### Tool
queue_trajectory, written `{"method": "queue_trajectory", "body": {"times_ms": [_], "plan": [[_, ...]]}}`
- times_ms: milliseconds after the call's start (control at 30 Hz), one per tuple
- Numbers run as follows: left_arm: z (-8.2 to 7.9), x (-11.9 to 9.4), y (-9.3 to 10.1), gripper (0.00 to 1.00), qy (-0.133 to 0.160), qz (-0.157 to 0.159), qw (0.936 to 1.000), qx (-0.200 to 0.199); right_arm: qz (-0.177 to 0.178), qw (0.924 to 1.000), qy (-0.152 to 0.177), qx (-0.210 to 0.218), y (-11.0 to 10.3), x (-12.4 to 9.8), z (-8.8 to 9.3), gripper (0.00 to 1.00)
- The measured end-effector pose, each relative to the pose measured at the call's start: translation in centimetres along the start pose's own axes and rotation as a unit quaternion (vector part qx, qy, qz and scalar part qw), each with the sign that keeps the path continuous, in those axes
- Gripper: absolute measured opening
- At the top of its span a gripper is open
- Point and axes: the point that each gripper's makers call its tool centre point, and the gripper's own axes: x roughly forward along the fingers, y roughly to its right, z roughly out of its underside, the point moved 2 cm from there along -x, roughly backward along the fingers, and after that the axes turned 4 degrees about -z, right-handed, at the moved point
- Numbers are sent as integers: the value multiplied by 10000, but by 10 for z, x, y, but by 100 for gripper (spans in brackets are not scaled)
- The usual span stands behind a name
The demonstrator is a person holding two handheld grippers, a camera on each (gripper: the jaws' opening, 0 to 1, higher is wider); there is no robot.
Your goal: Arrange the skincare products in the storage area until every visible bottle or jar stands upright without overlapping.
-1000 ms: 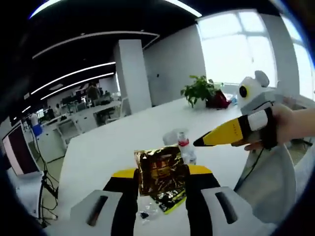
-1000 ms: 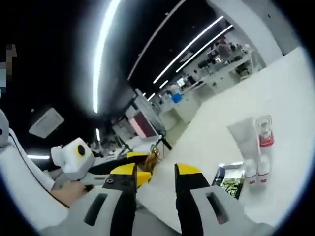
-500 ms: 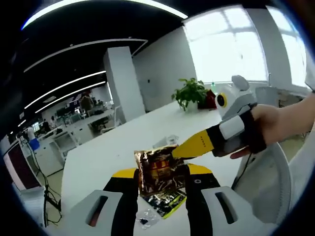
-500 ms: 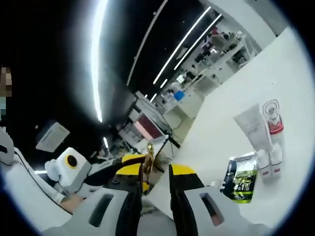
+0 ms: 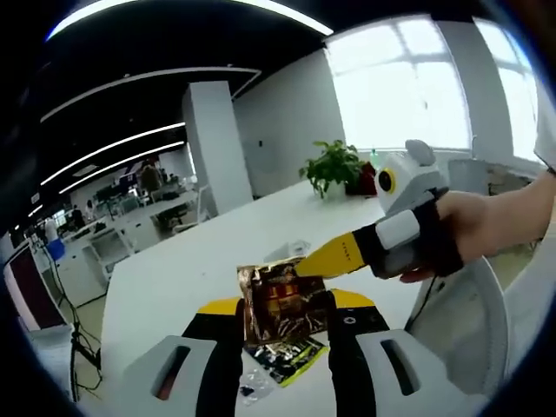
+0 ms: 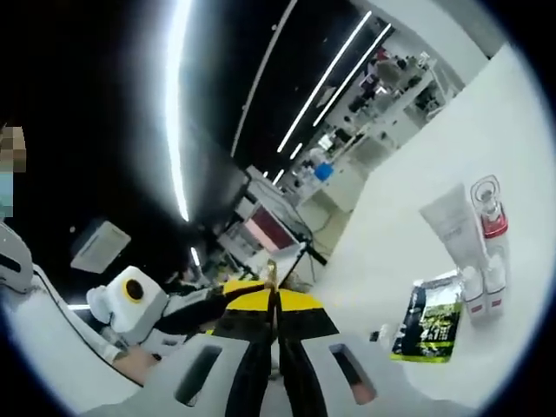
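My left gripper is shut on a gold foil sachet and holds it above the white table. My right gripper, in a person's hand, comes in from the right, and its yellow tip meets the sachet's upper right corner. In the right gripper view my right gripper has its jaws pressed together on the thin edge of the gold sachet, and the left gripper sits just left of it. On the table stand a white tube, a red-banded bottle and small white bottles.
A green and black sachet lies flat beside the bottles, and the same green and black sachet shows below the gold one, next to a small clear item. A potted plant stands at the table's far end. Desks lie beyond.
My right gripper has moved in from the right and gone from open to shut on the gold sachet's edge. The left gripper keeps its hold on the sachet.
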Motion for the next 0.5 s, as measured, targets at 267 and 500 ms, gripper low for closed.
{"method": "queue_trajectory", "body": {"times_ms": [267, 500], "plan": [[3, -2, 3, 36, 14, 215, 9995, -250, -47, 9983, -417, -404, 3, -5, 4, 1], [7, -8, 4, 36, -12, 530, 9967, -622, -114, 9989, -381, -233, 5, -12, -2, 1]]}}
